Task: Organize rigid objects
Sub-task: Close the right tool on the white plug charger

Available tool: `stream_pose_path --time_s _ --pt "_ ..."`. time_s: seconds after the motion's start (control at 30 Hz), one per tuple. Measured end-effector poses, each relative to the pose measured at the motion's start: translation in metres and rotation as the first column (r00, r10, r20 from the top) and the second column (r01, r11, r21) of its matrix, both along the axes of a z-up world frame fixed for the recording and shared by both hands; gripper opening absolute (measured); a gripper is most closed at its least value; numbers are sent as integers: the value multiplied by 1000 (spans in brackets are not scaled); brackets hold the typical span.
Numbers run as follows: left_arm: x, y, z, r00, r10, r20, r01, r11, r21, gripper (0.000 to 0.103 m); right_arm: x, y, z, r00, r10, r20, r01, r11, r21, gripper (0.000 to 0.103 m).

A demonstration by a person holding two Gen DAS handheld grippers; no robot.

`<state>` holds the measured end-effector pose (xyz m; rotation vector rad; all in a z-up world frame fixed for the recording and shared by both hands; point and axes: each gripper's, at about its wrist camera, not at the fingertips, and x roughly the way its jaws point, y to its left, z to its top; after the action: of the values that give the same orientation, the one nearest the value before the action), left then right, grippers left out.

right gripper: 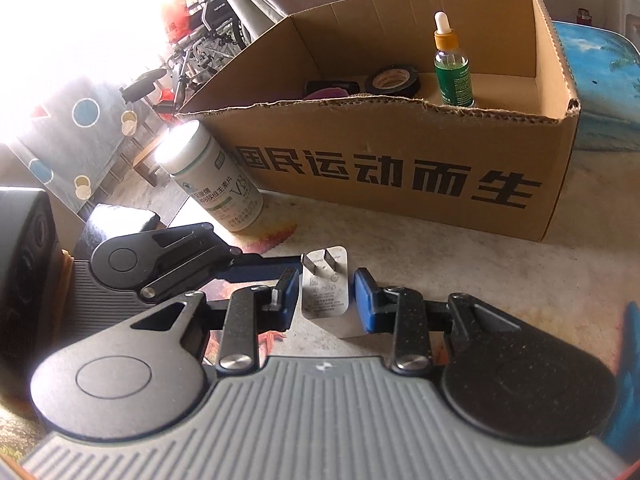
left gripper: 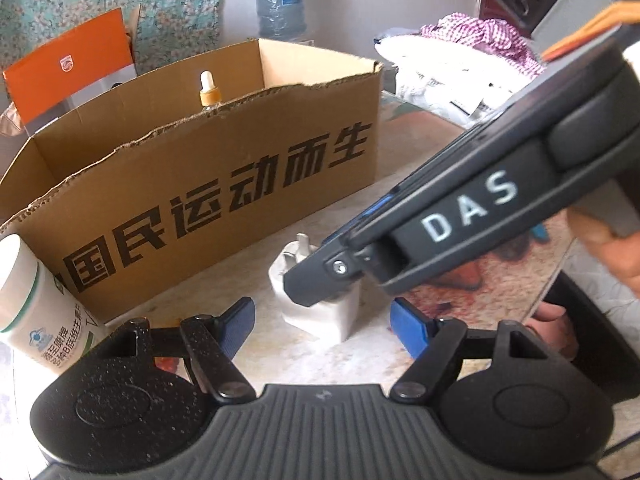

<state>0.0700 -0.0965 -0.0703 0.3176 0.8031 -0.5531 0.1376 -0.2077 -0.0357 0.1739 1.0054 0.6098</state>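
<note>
On the far left of the pale, worn tabletop (right gripper: pixel 460 256) stands a white cylindrical plastic vitamin bottle with green label print (right gripper: pixel 216 184), upright and just beside the left front corner of a brown corrugated cardboard box with bold black lettering (right gripper: pixel 400 168).

Inside the open box stand a small clear dropper bottle with green contents and an orange collar (right gripper: pixel 454 68), upright near the front wall, and a black roll of tape (right gripper: pixel 394 80) lying to its left.

In front of the box, a white square plastic wall charger with two flat metal prongs (right gripper: pixel 326 292) rests on the tabletop, prongs pointing toward the box.

The left tool (left gripper: pixel 324 324) is angled steeply down at the charger, its blue-padded fingers spread wide to either side and holding nothing.

The right tool (right gripper: pixel 326 300) comes in from the right, also tilted steeply down. Its blue pads (right gripper: pixel 366 304) flank the charger closely with a thin gap visible on each side, so it has no firm hold.

A person's fingers (left gripper: pixel 608 252) wrap the right tool's handle at the far right.
</note>
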Motion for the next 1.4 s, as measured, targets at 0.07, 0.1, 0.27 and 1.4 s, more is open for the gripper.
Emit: stream_pose_path --time_s 0.07,0.1,0.27,1.4 --pt "4 -3 -4 1000 -5 -8 5 1000 10 72 2 1 -1 1000 -3 -14 3 1000 -3 30" --pt "6 -4 -6 1000 -7 -16 7 1000 14 71 2 1 -2 1000 -5 -20 5 1000 -3 31" --pt "11 -6 -9 999 -16 -32 16 1000 1 66 4 1 -3 999 -12 -43 12 1000 -2 31" --pt "28 -12 -3 998 46 -53 -47 999 -24 47 9 1 -10 995 -38 -91 37 999 -12 33"
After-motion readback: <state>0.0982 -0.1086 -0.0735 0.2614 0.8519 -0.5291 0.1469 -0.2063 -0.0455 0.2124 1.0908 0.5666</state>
